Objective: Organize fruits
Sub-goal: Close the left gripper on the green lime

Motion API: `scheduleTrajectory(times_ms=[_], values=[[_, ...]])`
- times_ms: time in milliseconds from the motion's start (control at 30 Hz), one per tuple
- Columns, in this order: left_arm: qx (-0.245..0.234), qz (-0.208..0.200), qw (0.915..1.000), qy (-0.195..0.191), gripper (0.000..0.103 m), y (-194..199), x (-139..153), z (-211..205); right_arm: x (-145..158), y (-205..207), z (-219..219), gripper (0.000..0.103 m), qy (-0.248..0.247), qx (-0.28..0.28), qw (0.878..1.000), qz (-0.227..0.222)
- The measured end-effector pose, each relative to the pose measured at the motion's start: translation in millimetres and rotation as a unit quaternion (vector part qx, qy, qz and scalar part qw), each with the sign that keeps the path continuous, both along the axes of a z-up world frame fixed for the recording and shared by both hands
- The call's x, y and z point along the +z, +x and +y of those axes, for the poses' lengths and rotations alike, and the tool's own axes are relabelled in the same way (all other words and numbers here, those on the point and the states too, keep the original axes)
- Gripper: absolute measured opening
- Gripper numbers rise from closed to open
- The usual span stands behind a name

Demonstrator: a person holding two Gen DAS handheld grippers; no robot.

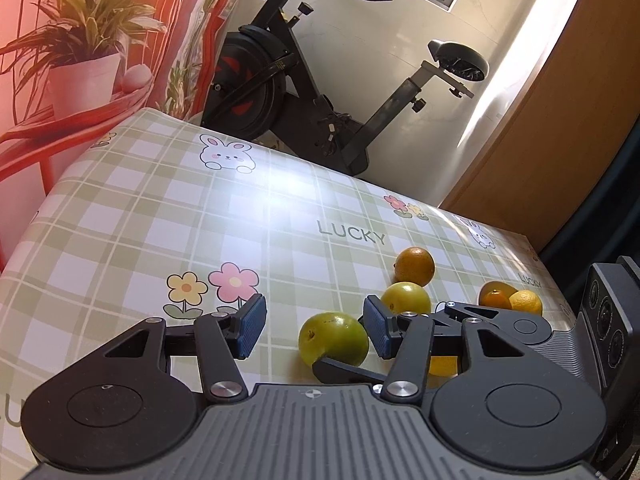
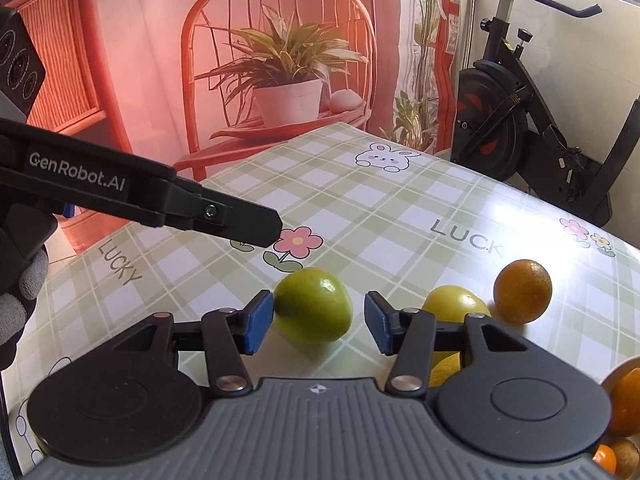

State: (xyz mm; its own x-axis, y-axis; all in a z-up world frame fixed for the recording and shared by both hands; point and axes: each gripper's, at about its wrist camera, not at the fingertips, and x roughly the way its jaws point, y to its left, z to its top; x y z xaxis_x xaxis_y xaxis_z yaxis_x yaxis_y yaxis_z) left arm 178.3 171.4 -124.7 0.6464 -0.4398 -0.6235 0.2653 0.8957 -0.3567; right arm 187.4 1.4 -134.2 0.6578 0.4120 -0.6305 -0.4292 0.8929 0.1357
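A green apple lies on the checked tablecloth, just ahead of my open right gripper, its left pad close to the fruit. The apple also shows in the left wrist view, right of centre between my open, empty left gripper pads. A yellow-green fruit and an orange lie further right. A bowl holding oranges and a lemon sits at the right, its rim at the lower right of the right wrist view. A yellow fruit is partly hidden under the right finger linkage.
The left gripper reaches in from the left, above the cloth. The right gripper's body is at the right edge. An exercise bike stands beyond the table's far edge. A printed backdrop with a chair and plant hangs behind.
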Motion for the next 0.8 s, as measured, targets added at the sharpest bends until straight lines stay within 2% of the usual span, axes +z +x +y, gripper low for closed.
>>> scheduleTrajectory(times_ms=[433,567,800], values=[[-0.030,0.035,0.9989,0.003,0.056,9,-22,-17,-8,2,5,0.055,0.009,0.007,1.000,0.019],[-0.031,0.039,0.9986,0.018,0.052,8,-25,-20,-10,1,9,0.054,0.010,0.012,1.000,0.027],[-0.035,0.041,0.9980,0.032,0.051,-2,-22,-19,-10,-3,9,0.051,0.020,0.012,0.999,0.033]])
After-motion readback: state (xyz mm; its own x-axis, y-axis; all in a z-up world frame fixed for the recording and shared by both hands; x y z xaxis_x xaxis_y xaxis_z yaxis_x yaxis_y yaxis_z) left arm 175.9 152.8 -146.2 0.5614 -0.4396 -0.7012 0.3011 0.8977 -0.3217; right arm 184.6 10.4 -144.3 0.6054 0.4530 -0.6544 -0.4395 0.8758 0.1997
